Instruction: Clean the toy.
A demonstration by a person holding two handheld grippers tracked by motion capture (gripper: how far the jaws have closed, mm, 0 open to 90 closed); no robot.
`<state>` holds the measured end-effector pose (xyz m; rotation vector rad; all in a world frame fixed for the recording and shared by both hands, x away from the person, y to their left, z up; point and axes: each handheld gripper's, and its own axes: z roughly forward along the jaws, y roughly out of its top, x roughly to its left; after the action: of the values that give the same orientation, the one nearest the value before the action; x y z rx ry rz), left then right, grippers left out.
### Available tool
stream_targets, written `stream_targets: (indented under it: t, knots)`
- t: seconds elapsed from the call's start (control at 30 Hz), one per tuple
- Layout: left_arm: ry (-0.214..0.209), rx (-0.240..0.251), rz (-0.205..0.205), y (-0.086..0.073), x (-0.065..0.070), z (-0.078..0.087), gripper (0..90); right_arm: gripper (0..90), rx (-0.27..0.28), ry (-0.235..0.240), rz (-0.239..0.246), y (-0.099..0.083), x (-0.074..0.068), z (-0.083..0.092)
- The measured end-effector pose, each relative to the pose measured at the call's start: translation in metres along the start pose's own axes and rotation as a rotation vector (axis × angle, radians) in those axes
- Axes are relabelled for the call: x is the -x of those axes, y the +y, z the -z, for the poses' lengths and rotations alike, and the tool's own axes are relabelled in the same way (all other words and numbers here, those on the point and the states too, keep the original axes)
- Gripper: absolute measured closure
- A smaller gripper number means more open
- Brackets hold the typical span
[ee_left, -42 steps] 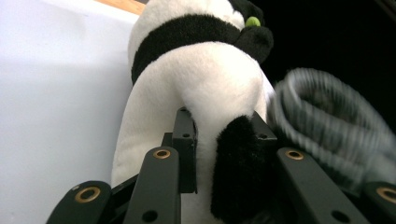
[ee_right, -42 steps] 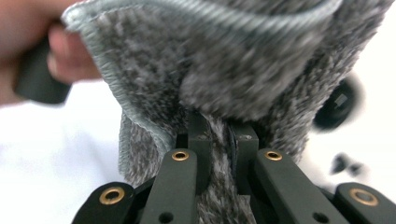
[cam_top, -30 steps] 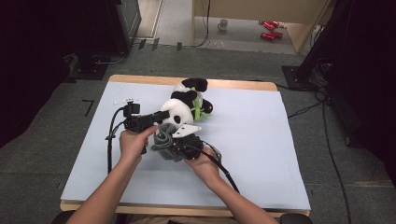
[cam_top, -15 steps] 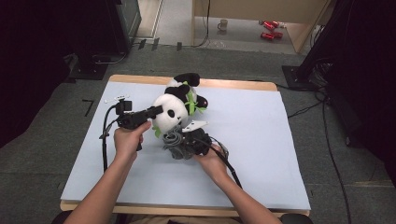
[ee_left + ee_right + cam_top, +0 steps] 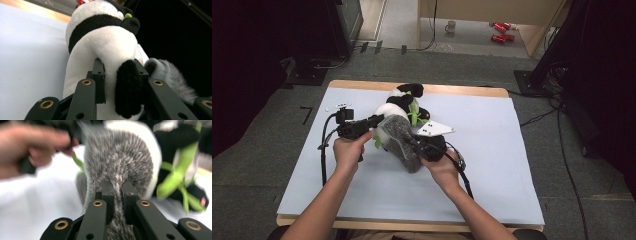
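Pale blue table (image 5: pixel 512 165), frame centre: a toy panda (image 5: pixel 399 102) lies beside a grey fur hat (image 5: pixel 399 137). Left gripper (image 5: pixel 120 72) clamps the panda's black limb. Right gripper (image 5: pixel 117 187) pinches the hat's edge.

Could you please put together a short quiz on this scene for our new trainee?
1. True or false: the left gripper is closed on the panda plush toy.
2. What does the right gripper pinch? A) a green leaf B) the grey furry fabric C) a cable
3. What does the panda plush toy rest on?

Key: 1. True; its jaws press a black part of the toy. 2. B. 3. The table with the pale blue cover.
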<state>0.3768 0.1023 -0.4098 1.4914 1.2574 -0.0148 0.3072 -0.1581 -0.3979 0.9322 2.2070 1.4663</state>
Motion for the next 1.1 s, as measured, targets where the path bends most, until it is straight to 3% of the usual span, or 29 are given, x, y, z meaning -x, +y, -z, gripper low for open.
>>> stream_targets:
  t: [0.07,0.33,0.47,0.53,0.63,0.77,1.1]
  knots:
    - [-0.009,-0.011,-0.007,-0.002,0.003,-0.003,71.1,84.6,0.014,0.005,-0.003,0.005,-0.004,0.001]
    - [-0.043,-0.026,-0.016,-0.012,0.019,-0.012,71.0,85.2,-0.029,0.014,0.037,0.002,-0.022,-0.014]
    - [-0.07,-0.038,-0.002,-0.015,0.026,-0.016,70.9,85.2,-0.032,0.012,0.065,0.005,-0.031,-0.018]
    - [-0.086,-0.045,0.0,-0.016,0.03,-0.016,70.9,85.5,-0.059,-0.002,0.071,0.001,-0.032,-0.023]
    - [-0.089,-0.049,-0.007,-0.018,0.033,-0.017,70.9,85.5,-0.056,-0.014,0.069,-0.004,-0.031,-0.025]
    - [-0.099,-0.06,-0.001,-0.019,0.036,-0.018,70.9,85.5,-0.05,-0.08,0.171,-0.002,-0.043,-0.025]
    - [-0.065,-0.08,-0.007,-0.018,0.031,-0.02,71.0,85.8,-0.116,-0.032,0.108,-0.026,-0.027,-0.041]
